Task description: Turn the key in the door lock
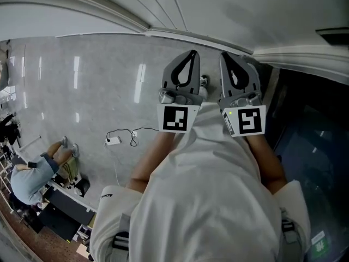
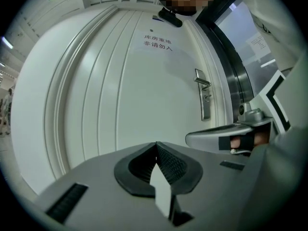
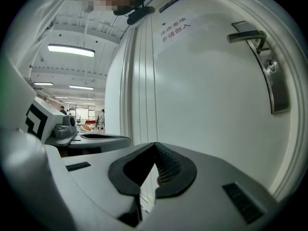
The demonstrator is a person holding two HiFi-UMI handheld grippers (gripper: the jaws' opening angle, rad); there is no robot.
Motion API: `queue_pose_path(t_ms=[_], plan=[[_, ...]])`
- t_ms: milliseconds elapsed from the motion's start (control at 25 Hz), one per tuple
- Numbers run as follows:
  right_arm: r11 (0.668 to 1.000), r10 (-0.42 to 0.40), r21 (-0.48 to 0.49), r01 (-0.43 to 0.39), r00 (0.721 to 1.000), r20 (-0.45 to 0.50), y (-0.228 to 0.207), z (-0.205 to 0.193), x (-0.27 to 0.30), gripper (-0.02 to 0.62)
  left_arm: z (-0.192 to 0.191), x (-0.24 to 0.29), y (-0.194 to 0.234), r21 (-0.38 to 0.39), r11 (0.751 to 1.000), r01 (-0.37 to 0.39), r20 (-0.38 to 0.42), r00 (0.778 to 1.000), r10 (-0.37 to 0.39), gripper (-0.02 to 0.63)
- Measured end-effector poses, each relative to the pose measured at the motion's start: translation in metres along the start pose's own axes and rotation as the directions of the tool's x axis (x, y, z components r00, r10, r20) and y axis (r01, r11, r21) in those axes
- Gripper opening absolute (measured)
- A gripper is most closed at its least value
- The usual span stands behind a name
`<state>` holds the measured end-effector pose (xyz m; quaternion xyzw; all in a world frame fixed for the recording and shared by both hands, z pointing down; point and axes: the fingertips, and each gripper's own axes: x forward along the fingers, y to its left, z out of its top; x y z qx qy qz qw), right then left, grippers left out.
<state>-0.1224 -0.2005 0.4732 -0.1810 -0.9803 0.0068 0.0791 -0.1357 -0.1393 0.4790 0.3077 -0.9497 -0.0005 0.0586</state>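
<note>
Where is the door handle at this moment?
In the right gripper view, the door handle is at the upper right, on the white door, right of the paper notice. The lock sits just below its lever.

This is an office or lab hall in a large building — a polished grey stone floor [image 1: 82, 91] mirrors strip lights, and a power strip [image 1: 113, 141] with its cable lies on it. A white panelled door [image 2: 134, 95] bears a printed notice [image 2: 157, 43]. Far to the left, long ceiling lights [image 3: 70, 50] run over an open work area — a person [image 1: 30, 179] sits there at a workstation.
</note>
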Motion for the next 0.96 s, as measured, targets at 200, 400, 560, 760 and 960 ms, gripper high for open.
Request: queue_pose_path(t_ms=[200,400,560,760,960], plan=[[1.000,0.006,0.010,-0.006,1.000,-0.012,0.005,-0.004,-0.003,0.003,0.004,0.009,-0.011,0.013,0.999,0.047,0.006,0.999,-0.047,0.009],[1.000,-0.024,0.008,0.024,1.000,-0.014,0.002,-0.006,-0.003,0.003,-0.002,0.006,-0.010,0.014,0.999,0.048,-0.022,0.999,-0.048,0.009],[0.999,-0.033,0.001,0.033,0.999,-0.023,0.000,-0.012,-0.004,0.003,-0.005,0.002,-0.008,0.008,0.999,0.033,-0.027,0.999,-0.033,0.009],[0.999,-0.035,0.007,0.035,0.999,-0.032,0.000,-0.016,-0.003,0.003,-0.007,0.001,-0.012,0.012,0.999,0.046,-0.037,0.998,-0.045,0.009],[1.000,-0.026,0.008,0.027,0.999,-0.039,0.003,-0.019,-0.002,0.003,-0.011,0.000,-0.009,0.007,0.999,0.035,-0.056,0.998,-0.035,0.009]])
